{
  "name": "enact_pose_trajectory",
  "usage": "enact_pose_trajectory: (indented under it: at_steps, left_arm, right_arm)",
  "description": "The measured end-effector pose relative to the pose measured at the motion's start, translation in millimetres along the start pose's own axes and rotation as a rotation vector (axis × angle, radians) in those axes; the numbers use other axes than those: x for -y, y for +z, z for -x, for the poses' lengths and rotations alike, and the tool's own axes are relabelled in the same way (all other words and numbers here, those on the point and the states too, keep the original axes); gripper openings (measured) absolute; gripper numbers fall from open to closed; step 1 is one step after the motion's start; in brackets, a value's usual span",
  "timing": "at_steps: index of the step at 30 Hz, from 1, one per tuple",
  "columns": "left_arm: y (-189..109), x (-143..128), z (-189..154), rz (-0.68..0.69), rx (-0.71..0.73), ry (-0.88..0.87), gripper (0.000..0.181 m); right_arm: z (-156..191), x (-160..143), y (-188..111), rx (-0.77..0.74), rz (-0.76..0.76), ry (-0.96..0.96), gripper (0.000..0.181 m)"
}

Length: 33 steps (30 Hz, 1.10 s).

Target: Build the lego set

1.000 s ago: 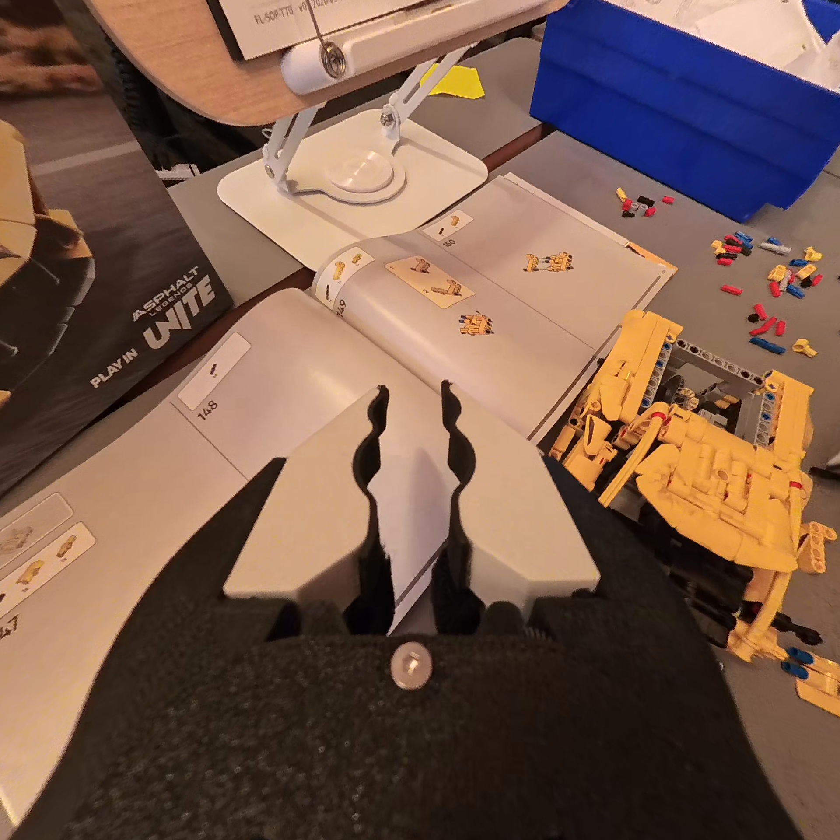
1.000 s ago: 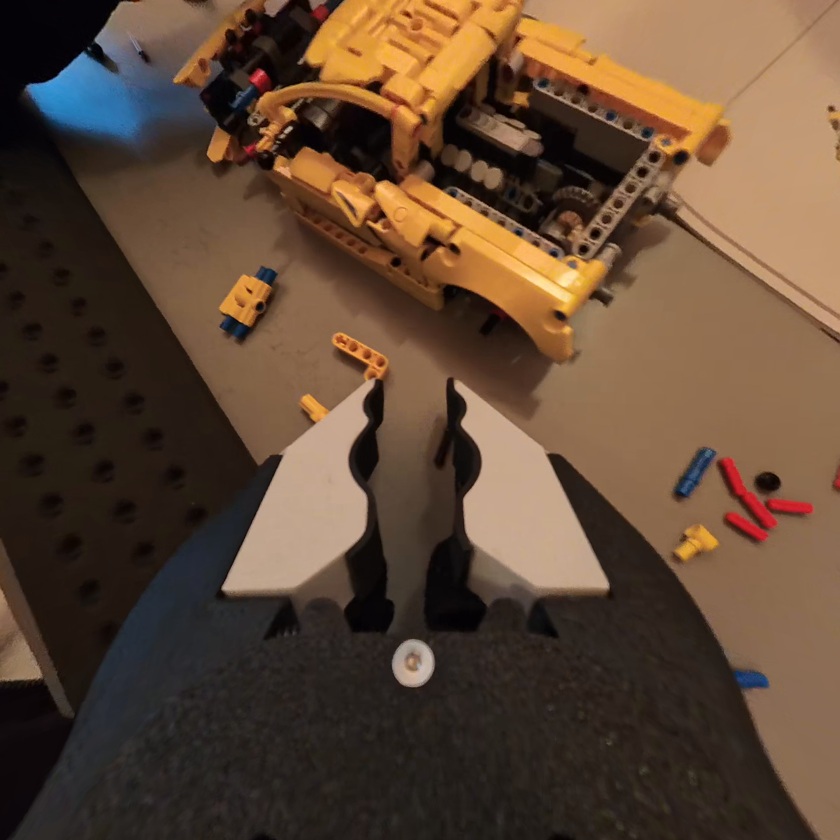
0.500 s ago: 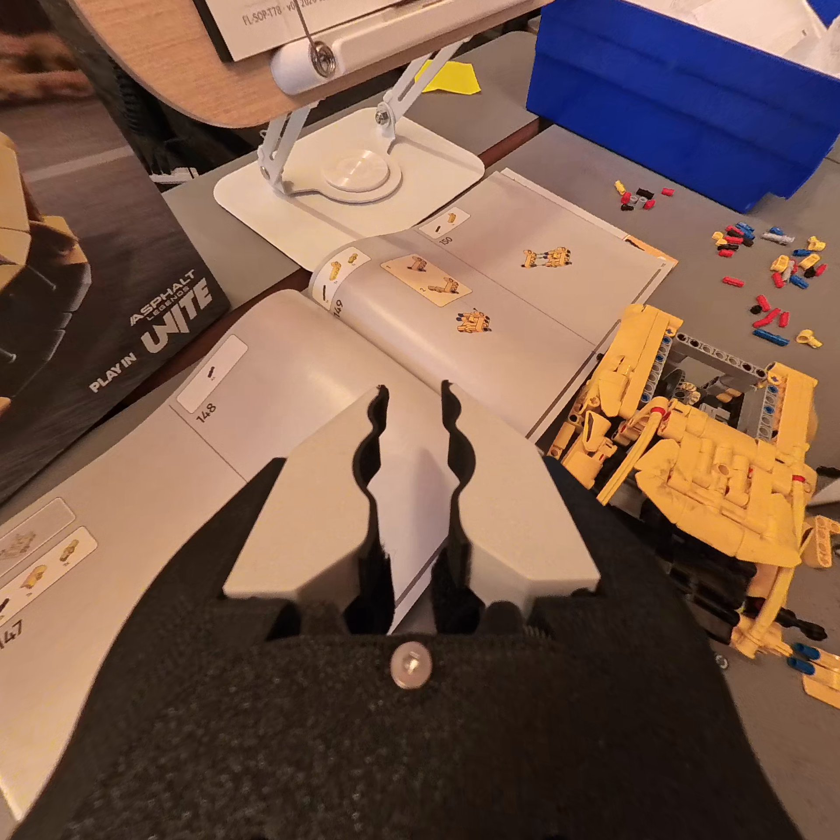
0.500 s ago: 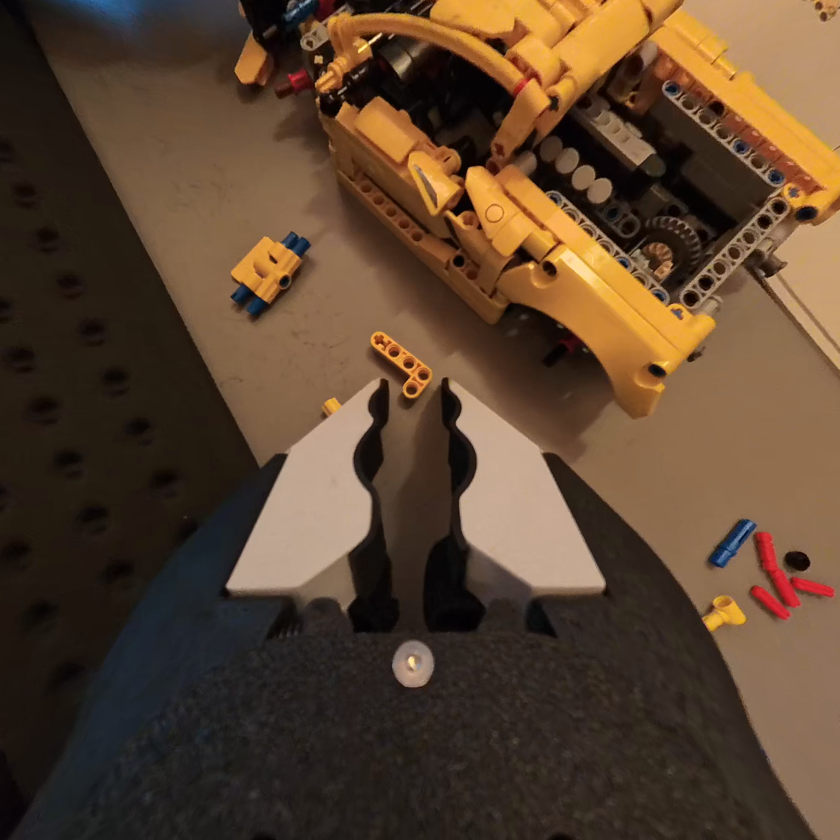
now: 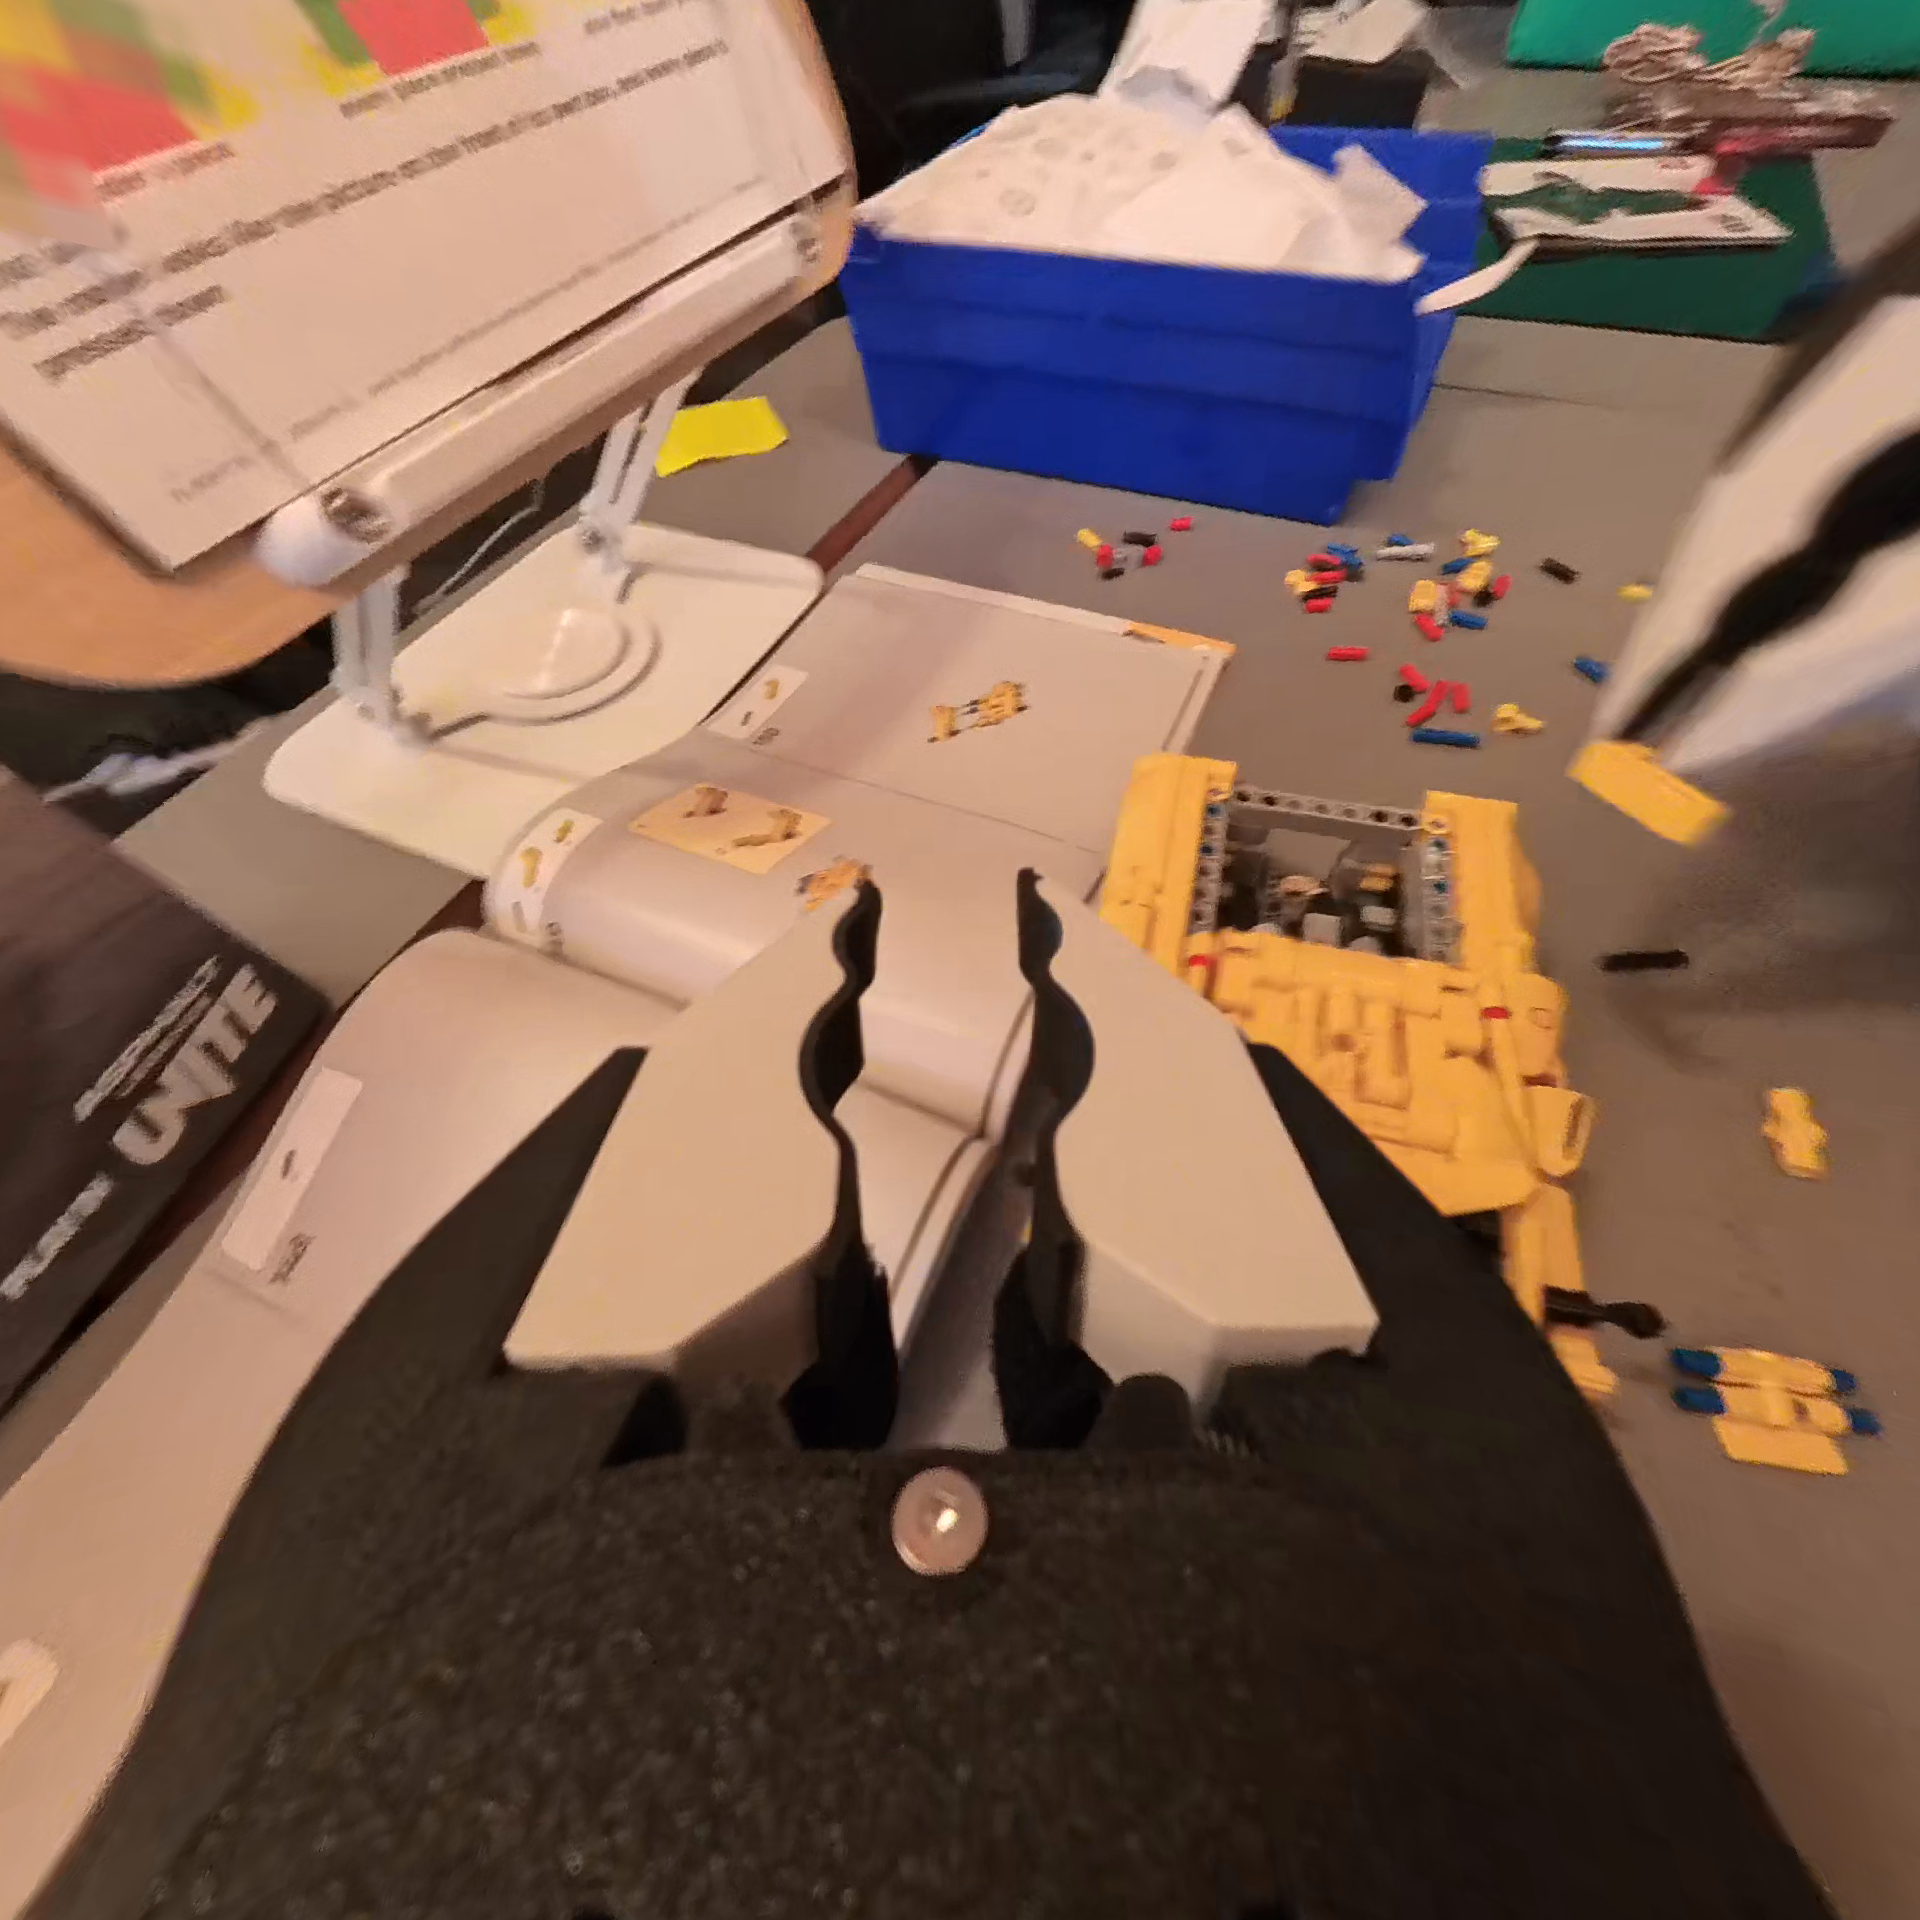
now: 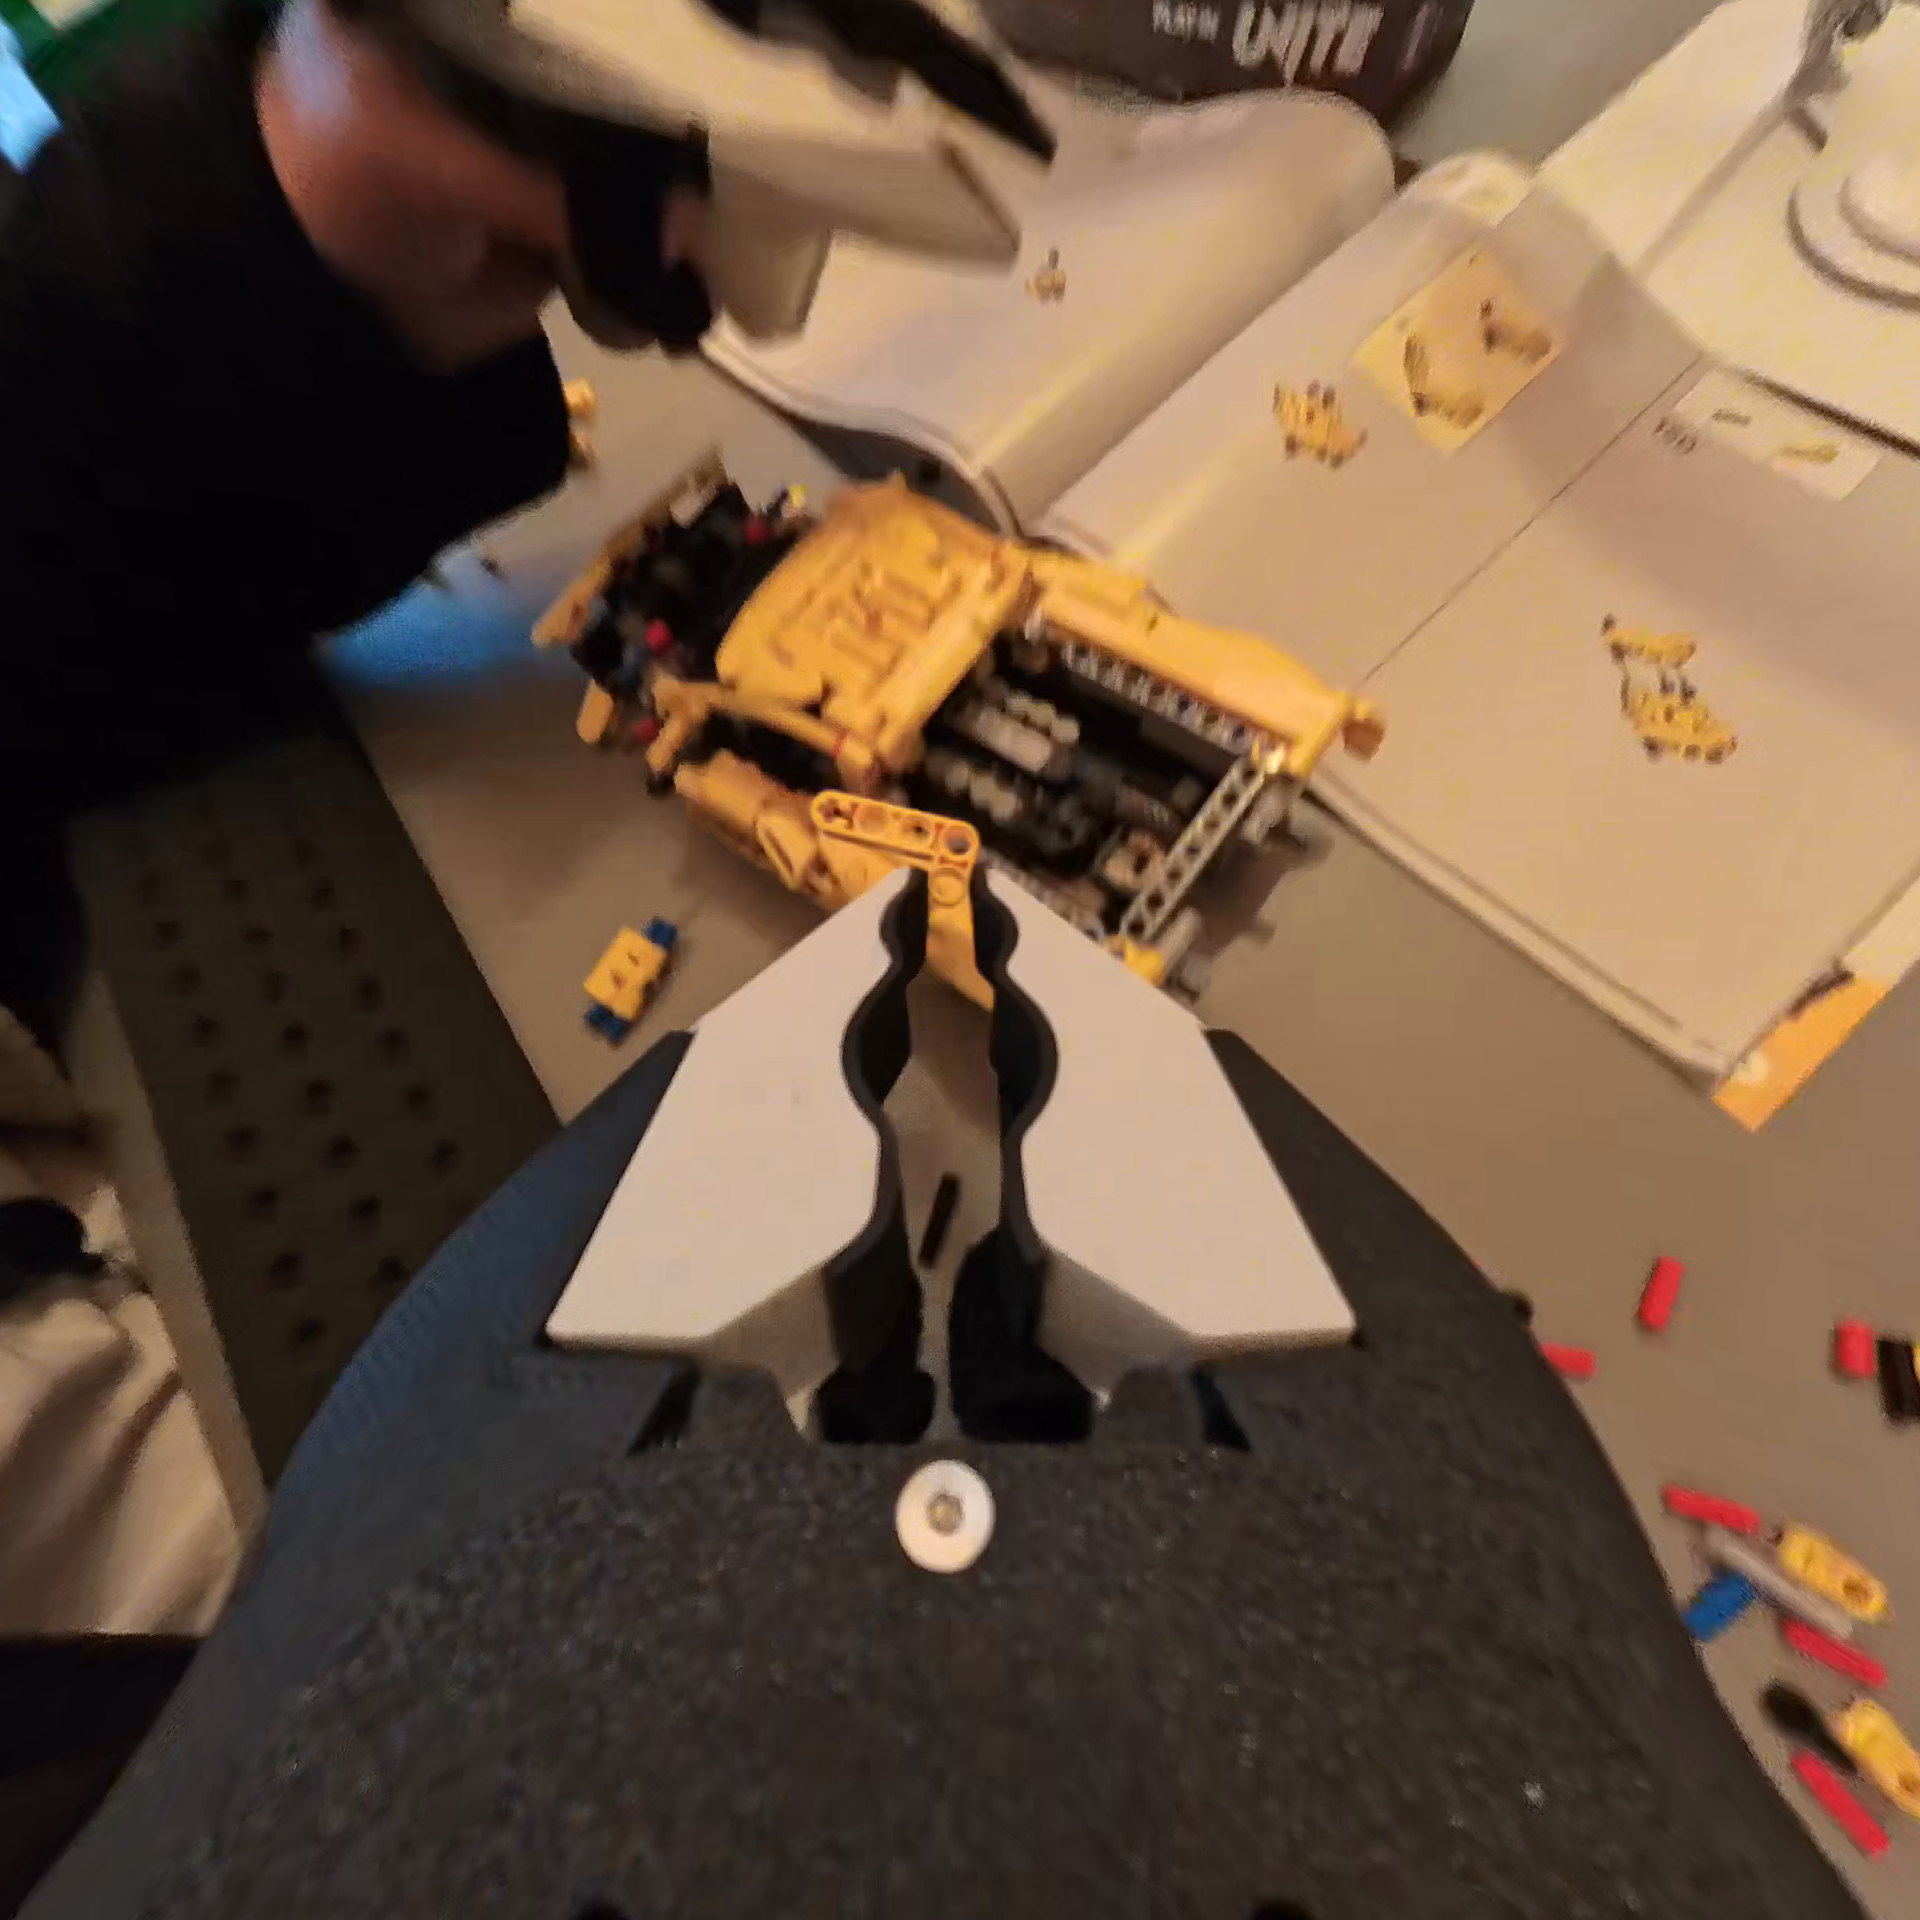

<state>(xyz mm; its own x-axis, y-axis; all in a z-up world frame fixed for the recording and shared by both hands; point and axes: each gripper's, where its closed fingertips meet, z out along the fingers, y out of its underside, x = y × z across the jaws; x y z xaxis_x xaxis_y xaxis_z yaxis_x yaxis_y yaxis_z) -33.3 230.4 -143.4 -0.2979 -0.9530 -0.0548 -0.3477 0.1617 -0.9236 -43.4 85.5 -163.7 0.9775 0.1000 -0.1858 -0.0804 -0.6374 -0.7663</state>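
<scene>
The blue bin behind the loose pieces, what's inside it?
In the left wrist view the blue bin is heaped with crumpled white paper bags that rise above its rim. Whatever lies under them, and the bin's bottom, is covered.

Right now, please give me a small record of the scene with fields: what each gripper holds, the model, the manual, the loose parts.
right gripper: jaws shut on a yellow L-beam, held up above the table
left gripper: jaws apart, empty, over the manual
car model: yellow, partly built, on the table beside the manual
manual: open, lying flat
loose parts: red, blue, yellow and black pins scattered past the model
blue bin: behind the parts, filled with white paper
</scene>
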Motion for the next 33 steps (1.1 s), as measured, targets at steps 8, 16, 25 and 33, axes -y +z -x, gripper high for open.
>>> enact_pose_trajectory:
  at_steps: [8, 16, 25, 33]
  left_arm:
    - [-5.7, 30.2, -45.3, -0.143, -0.035, 0.199, 0.026]
    - [-11.0, 43.9, -47.6, -0.228, -0.011, 0.184, 0.024]
    - [-11.9, 47.8, -53.9, -0.255, 0.018, 0.239, 0.013]
    - [-8.4, 44.4, -55.4, -0.240, 0.025, 0.256, 0.010]
  right_arm:
    - [-19.1, 91.3, 32.5, 0.270, -0.060, 0.144, 0.007]
    - [-12.3, 101.7, 48.7, 0.584, -0.330, 0.474, 0.006]
    - [8.8, 95.0, 50.8, 0.685, -0.279, 0.468, 0.006]
    - [8.7, 92.9, 50.2, 0.701, -0.273, 0.487, 0.006]
